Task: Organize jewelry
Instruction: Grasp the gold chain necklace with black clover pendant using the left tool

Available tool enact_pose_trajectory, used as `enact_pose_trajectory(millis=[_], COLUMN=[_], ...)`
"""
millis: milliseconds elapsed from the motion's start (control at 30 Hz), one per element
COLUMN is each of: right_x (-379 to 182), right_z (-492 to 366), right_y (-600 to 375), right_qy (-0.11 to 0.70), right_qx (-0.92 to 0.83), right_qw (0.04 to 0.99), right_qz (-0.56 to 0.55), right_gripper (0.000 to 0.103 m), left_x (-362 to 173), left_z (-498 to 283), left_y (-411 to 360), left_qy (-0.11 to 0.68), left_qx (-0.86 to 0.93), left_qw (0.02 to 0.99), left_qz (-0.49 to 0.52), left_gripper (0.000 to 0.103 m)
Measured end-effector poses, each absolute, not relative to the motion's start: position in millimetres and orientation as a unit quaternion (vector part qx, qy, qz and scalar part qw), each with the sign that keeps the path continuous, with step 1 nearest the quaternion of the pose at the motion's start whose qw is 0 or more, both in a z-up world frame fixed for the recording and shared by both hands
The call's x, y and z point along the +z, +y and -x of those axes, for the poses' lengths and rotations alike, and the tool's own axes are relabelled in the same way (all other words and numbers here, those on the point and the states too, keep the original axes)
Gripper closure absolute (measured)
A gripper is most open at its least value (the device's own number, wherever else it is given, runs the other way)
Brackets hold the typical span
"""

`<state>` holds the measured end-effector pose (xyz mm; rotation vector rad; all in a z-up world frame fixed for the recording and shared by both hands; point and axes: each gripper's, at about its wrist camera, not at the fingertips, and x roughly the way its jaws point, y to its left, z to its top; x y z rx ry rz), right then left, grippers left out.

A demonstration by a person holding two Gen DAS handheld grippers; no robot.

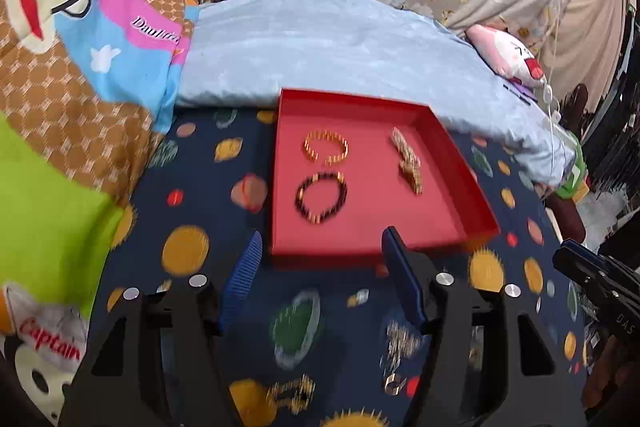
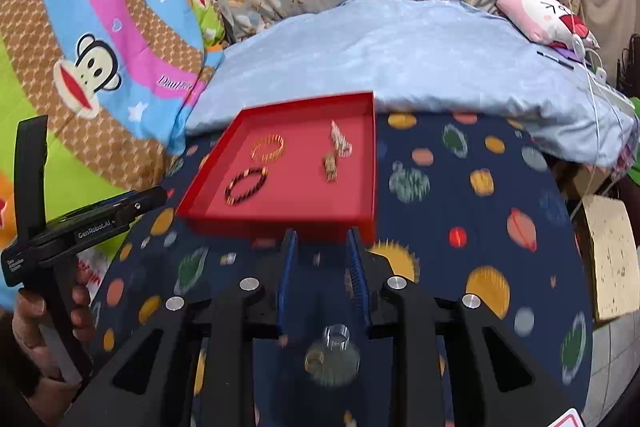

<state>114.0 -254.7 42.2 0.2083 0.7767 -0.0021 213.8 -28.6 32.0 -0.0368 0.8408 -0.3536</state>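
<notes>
On bed, planet-print cloth [image 1: 208, 195]: red tray [image 1: 472, 163].
Tray contents: gold bracelet [image 1: 326, 147], dark beaded bracelet [image 1: 321, 197], gold chain [image 1: 408, 161].
Left gripper [image 1: 322, 247]: jaws apart, empty.
Right gripper [image 2: 322, 247]: jaws slightly apart, empty.
Surroundings: blue pillow [image 1: 328, 47] beyond tray; loose gold jewelry [image 1: 400, 343] on cloth.

One red tray [image 1: 360, 107], one gold bracelet [image 1: 326, 147], one dark beaded bracelet [image 1: 321, 197], two hand-held grippers

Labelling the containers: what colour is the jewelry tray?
Red tray, clearest in the left wrist view.

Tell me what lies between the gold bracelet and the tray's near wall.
The dark beaded bracelet, then bare tray floor, past the gold bracelet; both wrist views show it.
</notes>
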Motion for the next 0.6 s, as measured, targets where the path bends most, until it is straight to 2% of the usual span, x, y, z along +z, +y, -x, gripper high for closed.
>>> enact_pose_trajectory(millis=[333,600], right_x=[-1.4,-14.8], right_z=[-40.5,-28.2], right_y=[-223.7,-210.8], right_qy=[0.427,0.443], right_qx=[0.003,0.007], right_qw=[0.897,0.888], right_qz=[-0.112,-0.119], right_gripper=[0.077,0.077], left_x=[-12.0,-44.2], left_z=[-139.8,-135.1], left_y=[7.2,8.6], left_qy=[0.456,0.47], left_qx=[-0.151,-0.127], left_qw=[0.877,0.874], left_qz=[0.018,-0.006], left_gripper=[0.043,0.043])
